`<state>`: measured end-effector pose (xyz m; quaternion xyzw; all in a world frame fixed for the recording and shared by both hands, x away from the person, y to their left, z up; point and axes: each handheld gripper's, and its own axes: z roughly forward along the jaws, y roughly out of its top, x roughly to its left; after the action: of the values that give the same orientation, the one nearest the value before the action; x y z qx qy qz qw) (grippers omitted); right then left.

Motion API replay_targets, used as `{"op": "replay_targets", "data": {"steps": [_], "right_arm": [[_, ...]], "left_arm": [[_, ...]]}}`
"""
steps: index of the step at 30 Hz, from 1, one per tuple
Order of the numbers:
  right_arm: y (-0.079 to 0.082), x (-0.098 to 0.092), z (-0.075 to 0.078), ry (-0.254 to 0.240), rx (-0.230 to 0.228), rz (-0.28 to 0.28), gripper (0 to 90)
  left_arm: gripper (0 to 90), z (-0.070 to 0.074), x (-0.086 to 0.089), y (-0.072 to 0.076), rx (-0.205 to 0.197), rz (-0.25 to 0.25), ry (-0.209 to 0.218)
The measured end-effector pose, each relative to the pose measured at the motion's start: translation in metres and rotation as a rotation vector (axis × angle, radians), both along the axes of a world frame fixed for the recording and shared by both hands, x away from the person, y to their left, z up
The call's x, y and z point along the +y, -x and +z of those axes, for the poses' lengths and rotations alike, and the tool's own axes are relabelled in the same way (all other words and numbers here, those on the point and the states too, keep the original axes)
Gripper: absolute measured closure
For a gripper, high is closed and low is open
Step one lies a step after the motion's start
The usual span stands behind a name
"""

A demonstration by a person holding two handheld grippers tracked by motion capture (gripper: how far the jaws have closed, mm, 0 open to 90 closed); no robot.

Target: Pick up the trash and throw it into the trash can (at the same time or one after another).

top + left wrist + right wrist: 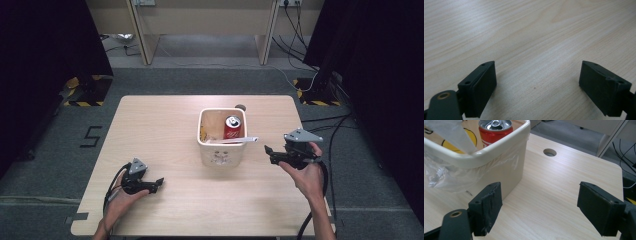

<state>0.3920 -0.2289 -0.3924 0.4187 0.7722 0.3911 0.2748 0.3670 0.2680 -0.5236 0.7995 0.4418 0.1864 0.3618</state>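
table [165, 125]: wood, bare in front | bin [221, 156]: middle of table, clear bag liner, red can [233, 127] inside | right gripper [270, 151]: wide apart, holds nothing, beside bin | left gripper [159, 183]: wide apart, holds nothing, near front | step: reaching for bin, I think | next: right jaws need to close on the bag edge

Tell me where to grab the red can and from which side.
Grip the can by its upper side wall, coming straight down from above. It stands upright inside the bin, whose walls block any sideways approach. The right gripper, jaws open, is nearest.
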Motion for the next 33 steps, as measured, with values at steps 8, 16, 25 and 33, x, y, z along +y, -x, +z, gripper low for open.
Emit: {"op": "replay_targets", "data": {"steps": [8,16,25,33], "right_arm": [[0.005,-0.001,-0.009,-0.005,0.013,0.001,20.2],[0.01,-0.001,-0.022,-0.014,0.033,0.0,20.2],[0.016,0.002,-0.037,-0.024,0.052,0.01,20.8],[0.02,0.002,-0.047,-0.042,0.063,0.01,20.6]], "left_arm": [[13.7,0.0,0.0,0.0,0.0,0.0,0.0],[13.7,0.0,0.0,0.0,0.0,0.0,0.0],[13.7,0.0,0.0,0.0,0.0,0.0,0.0],[13.7,0.0,0.0,0.0,0.0,-0.001,-0.001]]}}
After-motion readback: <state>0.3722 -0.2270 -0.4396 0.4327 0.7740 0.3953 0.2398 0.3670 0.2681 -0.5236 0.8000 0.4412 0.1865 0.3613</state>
